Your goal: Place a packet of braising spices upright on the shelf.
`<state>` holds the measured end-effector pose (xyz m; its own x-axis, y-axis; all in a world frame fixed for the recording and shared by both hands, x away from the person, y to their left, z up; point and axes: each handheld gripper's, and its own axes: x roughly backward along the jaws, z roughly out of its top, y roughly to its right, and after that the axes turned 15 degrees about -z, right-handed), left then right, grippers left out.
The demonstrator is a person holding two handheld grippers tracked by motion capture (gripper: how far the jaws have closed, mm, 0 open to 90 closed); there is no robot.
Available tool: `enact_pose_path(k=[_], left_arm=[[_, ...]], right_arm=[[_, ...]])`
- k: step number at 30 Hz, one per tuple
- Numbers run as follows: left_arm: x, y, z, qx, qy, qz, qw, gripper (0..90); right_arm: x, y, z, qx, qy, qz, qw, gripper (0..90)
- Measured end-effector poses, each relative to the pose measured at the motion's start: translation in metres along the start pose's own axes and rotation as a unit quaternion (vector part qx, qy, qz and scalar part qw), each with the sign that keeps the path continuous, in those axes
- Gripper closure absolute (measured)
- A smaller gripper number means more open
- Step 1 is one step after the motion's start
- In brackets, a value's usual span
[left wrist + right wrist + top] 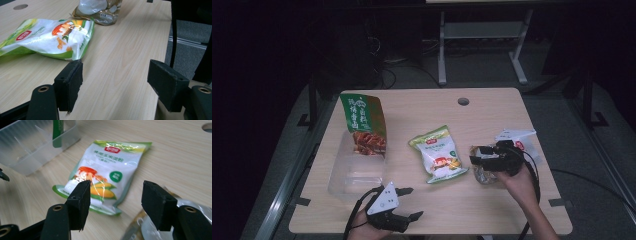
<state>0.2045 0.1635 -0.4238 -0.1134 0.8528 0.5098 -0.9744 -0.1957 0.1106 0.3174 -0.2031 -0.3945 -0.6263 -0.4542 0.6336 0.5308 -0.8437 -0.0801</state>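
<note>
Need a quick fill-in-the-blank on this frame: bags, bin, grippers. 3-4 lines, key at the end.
1. The tall green bag stands in the clear plastic ____.
2. The white-and-green corn starch bag lies flat on the ____.
3. The left gripper has its jaws ____, nothing between them.
4. The right gripper hovers above a ____ packet with brown edges.

Missing words: bin; table; open; clear

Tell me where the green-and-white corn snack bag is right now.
In the high view the corn snack bag lies flat mid-table, between the clear plastic bin on its left and the right gripper on its right.
</note>
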Motion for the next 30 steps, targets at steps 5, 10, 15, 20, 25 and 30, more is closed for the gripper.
enact_pose_path(k=[5, 10, 15, 20, 25, 30], left_arm=[[0.0, 0.0, 0.001, 0.0, 0.0, -0.001, 1.0, 28.5], [0.0, 0.0, 0.001, -0.001, 0.001, -0.001, 1.0, 28.3], [0.0, 0.001, 0.002, -0.002, 0.001, -0.001, 1.0, 28.3], [-0.001, 0.001, 0.002, -0.002, 0.0, -0.002, 1.0, 28.4], [-0.001, 0.001, 0.002, -0.001, 0.0, -0.002, 1.0, 28.3], [-0.002, 0.002, 0.002, -0.002, -0.002, -0.002, 1.0, 28.5]], right_arm=[[0.011, 0.008, -0.014, -0.009, -0.004, -0.012, 0.9999, 38.7], [0.024, 0.016, -0.03, -0.023, -0.008, -0.026, 0.9994, 38.9], [0.034, 0.023, -0.046, -0.036, -0.014, -0.038, 0.9985, 38.7], [0.045, 0.028, -0.062, -0.045, -0.015, -0.048, 0.9978, 38.8], [0.055, 0.031, -0.077, -0.059, -0.021, -0.058, 0.9964, 38.8], [0.063, 0.035, -0.09, -0.064, -0.023, -0.067, 0.9954, 40.1]])
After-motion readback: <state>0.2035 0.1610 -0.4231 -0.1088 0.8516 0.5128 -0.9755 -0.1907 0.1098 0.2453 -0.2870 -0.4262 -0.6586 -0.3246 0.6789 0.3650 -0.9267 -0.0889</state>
